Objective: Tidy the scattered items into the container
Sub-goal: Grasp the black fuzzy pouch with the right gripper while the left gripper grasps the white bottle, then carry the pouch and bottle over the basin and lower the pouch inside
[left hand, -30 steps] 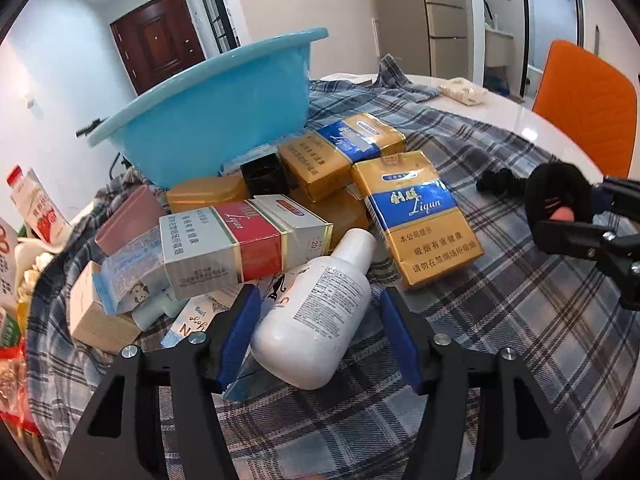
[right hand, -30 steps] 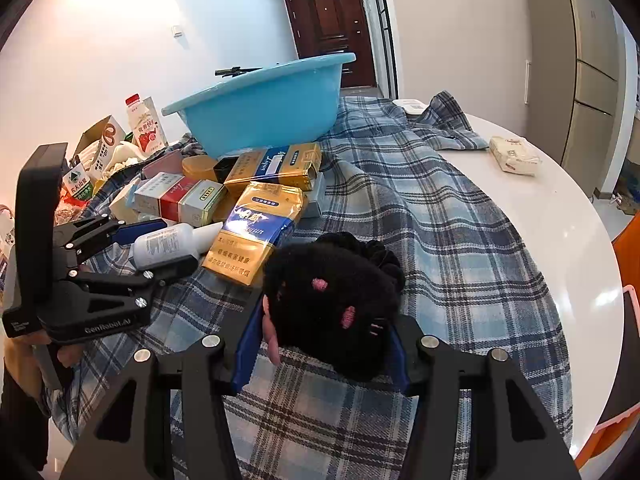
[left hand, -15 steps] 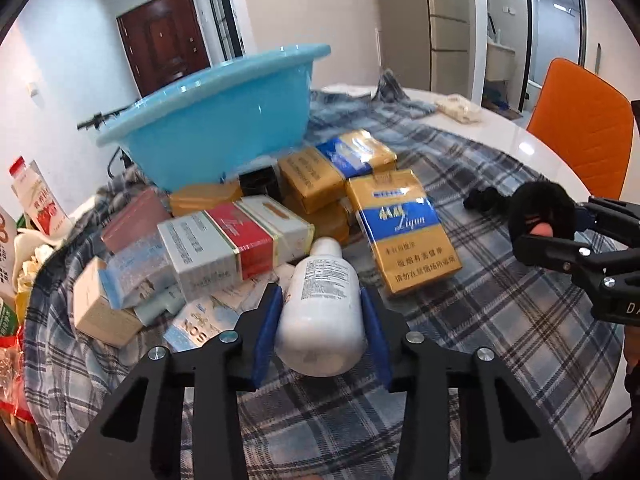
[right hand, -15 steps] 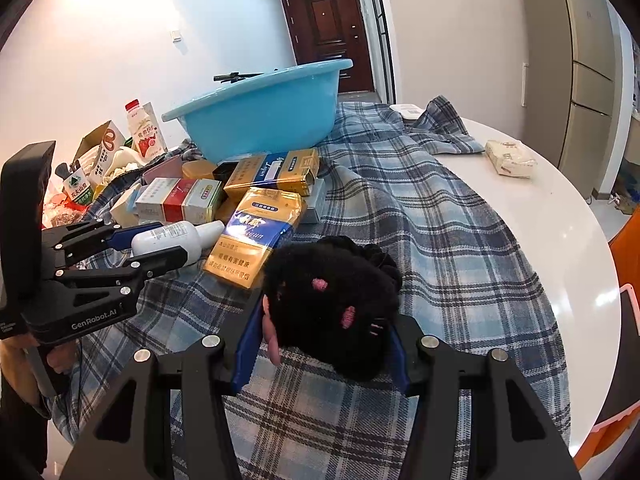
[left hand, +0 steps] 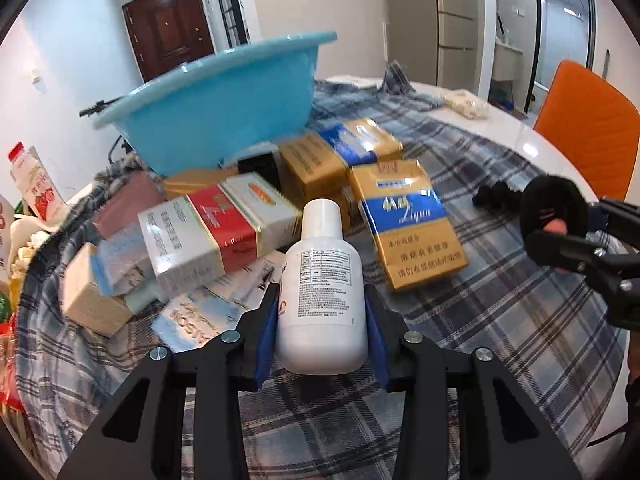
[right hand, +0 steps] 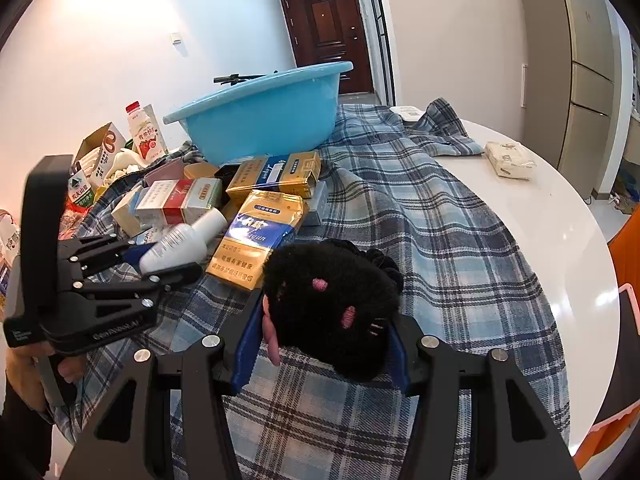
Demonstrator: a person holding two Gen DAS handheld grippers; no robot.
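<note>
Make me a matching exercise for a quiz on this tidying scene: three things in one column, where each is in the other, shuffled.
Things:
1. white bottle
2. black plush toy
3. blue basin

Places:
A. standing on the plaid cloth behind the boxes
B. between the left gripper jaws
C. between the right gripper jaws

Pairs: 1-B, 2-C, 3-A

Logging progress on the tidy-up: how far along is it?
Nothing visibly done: the blue basin's inside is hidden. In hand: the left tongs grip the white bottle, and the right tongs grip the black plush toy. Left: the cigarette cartons and small boxes on the plaid cloth.
</note>
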